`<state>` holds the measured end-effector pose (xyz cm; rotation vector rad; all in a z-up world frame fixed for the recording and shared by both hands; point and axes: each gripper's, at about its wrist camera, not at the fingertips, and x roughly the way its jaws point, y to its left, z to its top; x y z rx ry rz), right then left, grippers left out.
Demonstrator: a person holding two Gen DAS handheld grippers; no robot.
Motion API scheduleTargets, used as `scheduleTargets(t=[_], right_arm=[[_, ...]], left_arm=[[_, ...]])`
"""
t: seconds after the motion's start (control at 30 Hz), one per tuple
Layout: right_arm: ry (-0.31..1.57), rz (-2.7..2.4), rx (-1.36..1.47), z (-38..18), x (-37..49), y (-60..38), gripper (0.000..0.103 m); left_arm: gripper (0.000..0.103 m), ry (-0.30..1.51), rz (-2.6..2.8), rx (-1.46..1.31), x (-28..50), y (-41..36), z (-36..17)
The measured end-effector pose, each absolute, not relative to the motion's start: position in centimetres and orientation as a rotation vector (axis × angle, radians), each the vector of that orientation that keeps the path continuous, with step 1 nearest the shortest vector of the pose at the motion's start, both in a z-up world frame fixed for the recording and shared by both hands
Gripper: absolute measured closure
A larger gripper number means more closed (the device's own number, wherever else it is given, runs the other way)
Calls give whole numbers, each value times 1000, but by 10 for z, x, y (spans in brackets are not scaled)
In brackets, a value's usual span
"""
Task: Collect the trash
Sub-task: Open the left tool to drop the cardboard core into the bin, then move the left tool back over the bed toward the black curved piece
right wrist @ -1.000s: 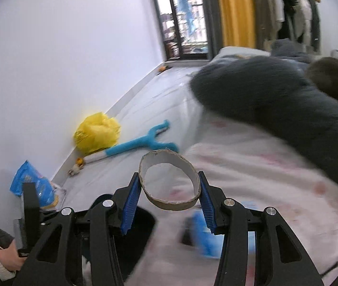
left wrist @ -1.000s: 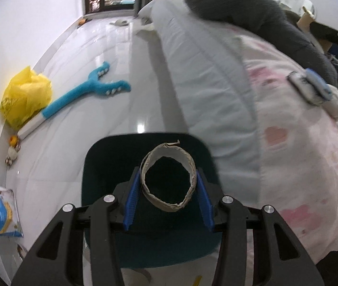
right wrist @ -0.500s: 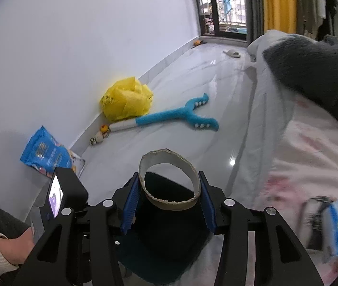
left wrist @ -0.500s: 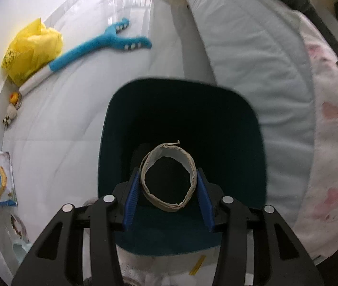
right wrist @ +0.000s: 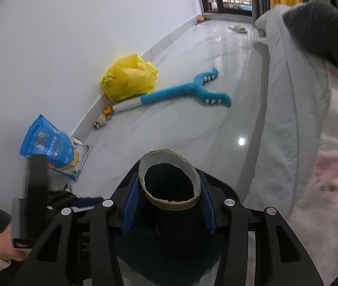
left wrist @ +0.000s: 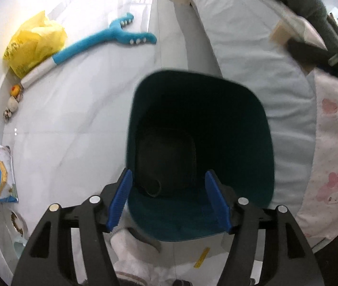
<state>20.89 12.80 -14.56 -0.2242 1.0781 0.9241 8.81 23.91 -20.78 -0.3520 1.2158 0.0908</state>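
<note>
Left wrist view is looking down into a dark teal bin [left wrist: 259, 128] beside the bed [left wrist: 252, 47] at 2 o'clock, with open floor [left wrist: 78, 109] spreading toward 10 o'clock. The left gripper [left wrist: 169, 197] is opening over the bin's mouth, nothing between its pads; a cardboard ring [left wrist: 153, 187] is lying dimly at the bin's bottom. Right wrist view is showing the right gripper [right wrist: 169, 197] squeezing a second ring [right wrist: 169, 181] above the bin, whose near rim is being cut off.
</note>
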Motion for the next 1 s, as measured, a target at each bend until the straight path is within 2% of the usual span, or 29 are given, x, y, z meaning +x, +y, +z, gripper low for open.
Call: scheduleTargets(t=[0.33, 0.5, 0.8, 0.83, 0.93, 1.0], right_arm=[[1223, 892, -216, -200, 209, 149, 54], [1276, 862, -265, -228, 207, 155, 54], [1333, 846, -368, -258, 193, 166, 53], [1339, 848, -368, -259, 192, 166, 53], [1346, 859, -382, -257, 187, 166, 38], [1338, 862, -384, -253, 183, 164, 35]], left_arm=[[37, 973, 83, -296, 75, 249, -147], [37, 911, 56, -294, 74, 247, -123], [45, 839, 55, -270, 68, 246, -91], [45, 828, 58, -269, 67, 246, -87], [45, 793, 60, -270, 64, 244, -73], [45, 766, 57, -264, 63, 241, -64]])
